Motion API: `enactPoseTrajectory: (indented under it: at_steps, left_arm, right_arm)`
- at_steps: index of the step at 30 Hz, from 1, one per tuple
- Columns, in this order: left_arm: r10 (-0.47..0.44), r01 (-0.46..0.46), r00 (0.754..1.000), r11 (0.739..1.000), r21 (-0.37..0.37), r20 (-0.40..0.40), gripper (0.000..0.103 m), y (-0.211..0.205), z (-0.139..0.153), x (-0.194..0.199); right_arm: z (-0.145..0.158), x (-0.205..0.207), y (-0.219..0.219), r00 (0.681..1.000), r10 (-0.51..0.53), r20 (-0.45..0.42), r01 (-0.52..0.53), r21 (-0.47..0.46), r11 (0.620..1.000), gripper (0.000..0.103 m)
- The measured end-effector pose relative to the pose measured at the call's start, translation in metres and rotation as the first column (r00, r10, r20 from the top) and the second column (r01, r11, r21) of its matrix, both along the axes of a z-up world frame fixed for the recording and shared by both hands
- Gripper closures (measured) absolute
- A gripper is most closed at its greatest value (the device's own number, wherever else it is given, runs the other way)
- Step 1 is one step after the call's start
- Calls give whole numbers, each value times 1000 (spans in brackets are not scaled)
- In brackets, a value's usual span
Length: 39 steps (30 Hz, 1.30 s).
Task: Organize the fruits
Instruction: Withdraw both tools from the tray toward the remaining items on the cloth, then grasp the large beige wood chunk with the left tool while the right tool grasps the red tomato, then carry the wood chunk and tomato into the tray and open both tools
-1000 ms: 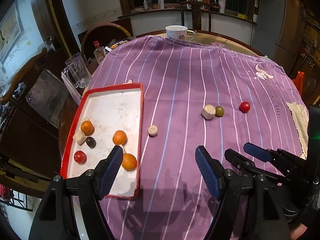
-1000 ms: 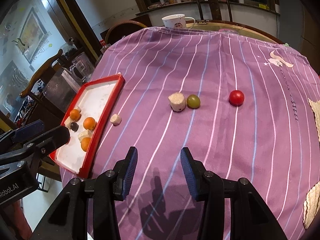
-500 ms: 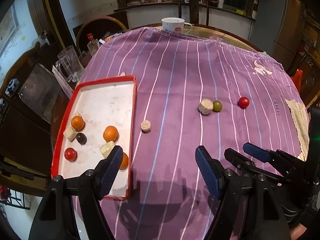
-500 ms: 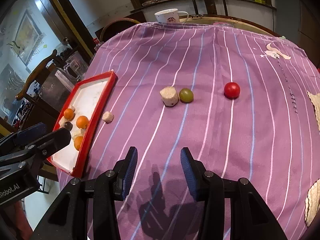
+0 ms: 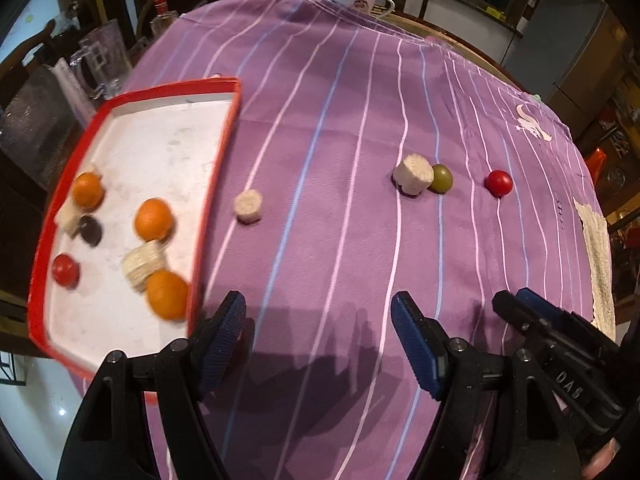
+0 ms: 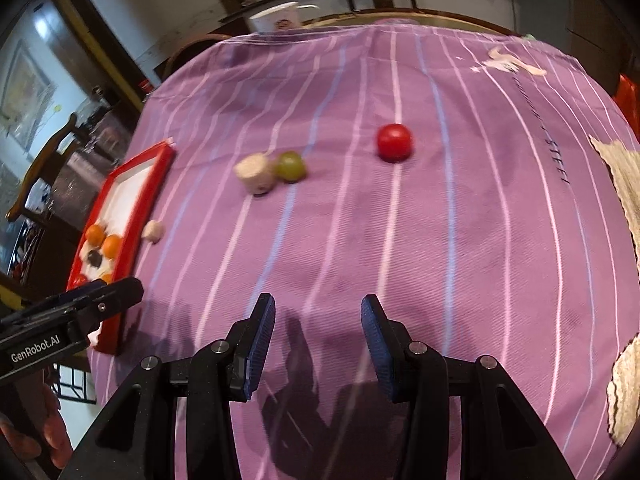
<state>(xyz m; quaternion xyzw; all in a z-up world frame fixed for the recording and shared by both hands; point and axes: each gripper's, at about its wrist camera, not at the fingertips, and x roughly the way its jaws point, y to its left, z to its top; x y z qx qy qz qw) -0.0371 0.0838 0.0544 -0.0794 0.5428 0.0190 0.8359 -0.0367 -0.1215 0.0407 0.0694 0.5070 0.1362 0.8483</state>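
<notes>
Right now both tools are held above the purple striped cloth (image 5: 340, 128) and nothing is gripped. The left gripper (image 5: 318, 340) is open wide, with only cloth seen between its blue pads. The right gripper (image 6: 318, 340) is open less, and it is empty too.

Four pieces are left out on the cloth: a small pale chunk (image 5: 248, 206) just beside the red tray (image 5: 218, 168), a bigger pale chunk (image 5: 413, 173) touching a green fruit (image 5: 441, 178), and a red fruit (image 5: 498, 183) a little apart. Oranges, a dark fruit and a red one are already lying in the tray.

The small pale chunk is probably best taken by the left gripper, as it is nearest. The pads should be brought down on both sides of it, then closed softly so it is not squashed. The round fruits may roll, so they should be gripped across the middle.

"GenRobot.AI" can be read on the left tool in the right view. The cloth print is too blurred to be read
</notes>
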Motion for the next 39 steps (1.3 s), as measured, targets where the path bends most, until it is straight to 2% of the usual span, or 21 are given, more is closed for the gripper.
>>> enactPoseTrajectory:
  at_steps: [5,10,13,20,24,25,26,28,30,32,39]
  left_arm:
    - [-34,34,998,999,19,44,29,-8,-2,31]
    - [-80,82,993,996,-22,86,29,-19,-10,69]
    - [-114,117,991,993,-33,76,29,-27,-20,88]
    - [-193,197,977,979,-43,93,28,-45,-27,107]
    - [-233,238,969,970,-51,84,29,-56,-30,110]
    - [-239,244,968,968,-55,82,34,-58,-32,111]
    - [-248,253,966,965,-62,75,45,-59,-34,111]
    - [-259,263,963,964,-46,77,55,-63,-37,112]
    - [-263,268,962,962,-62,74,66,-64,-37,113]
    - [-243,248,967,965,-88,71,67,-63,-36,113]
    - [-203,210,976,973,-92,78,67,-60,-30,101]
  right_arm:
    - [3,29,-17,999,-20,41,21,-26,999,54]
    - [8,71,-30,996,-36,85,42,-65,997,54]
    - [7,92,-29,996,-21,89,28,-76,997,54]
    - [-4,115,-21,996,38,84,-28,-115,993,54]
    - [-13,124,-20,997,46,64,-40,-104,994,54]
    - [-14,125,-20,997,46,60,-40,-100,994,54]
    - [-15,126,-20,997,46,65,-40,-101,994,54]
    - [-15,127,-18,996,56,66,-49,-101,994,55]
    - [-14,128,-18,996,61,66,-54,-98,994,64]
    - [-14,130,-20,996,62,59,-56,-87,995,68]
    - [-10,118,-27,997,54,52,-51,-51,997,69]
